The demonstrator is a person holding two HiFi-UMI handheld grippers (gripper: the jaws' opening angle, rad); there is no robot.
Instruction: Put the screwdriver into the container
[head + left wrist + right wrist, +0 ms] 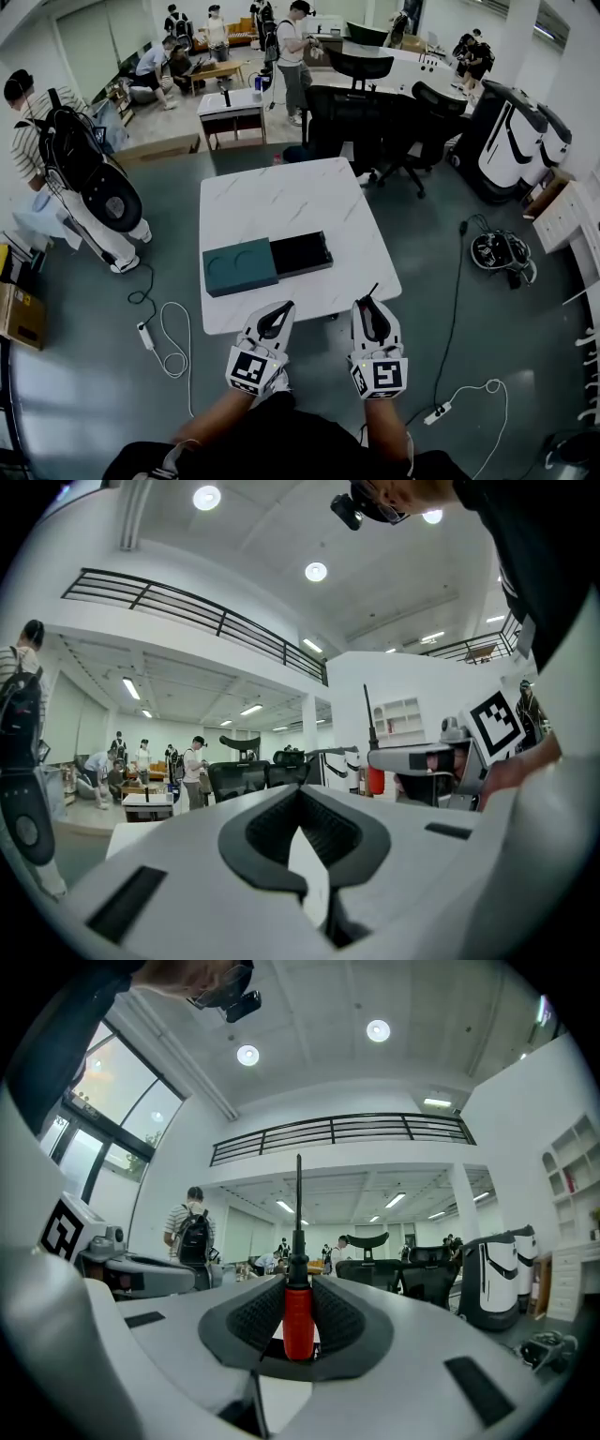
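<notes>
My right gripper [368, 306] is shut on a screwdriver [296, 1299] with a red and black handle; its thin dark shaft [371, 291] points up and away from me. It hovers just off the near edge of the white marble table [281, 202]. The container [266, 262], a long box with a teal lid slid left and a dark open compartment on the right, lies near the table's front. My left gripper [276, 317] is shut and holds nothing, a little left of the right one, below the table edge.
Black office chairs [356, 122] stand beyond the table's far side. A person with a backpack [66, 159] stands at the left. Cables and a power strip [146, 336] lie on the floor at left, another strip [437, 413] at right.
</notes>
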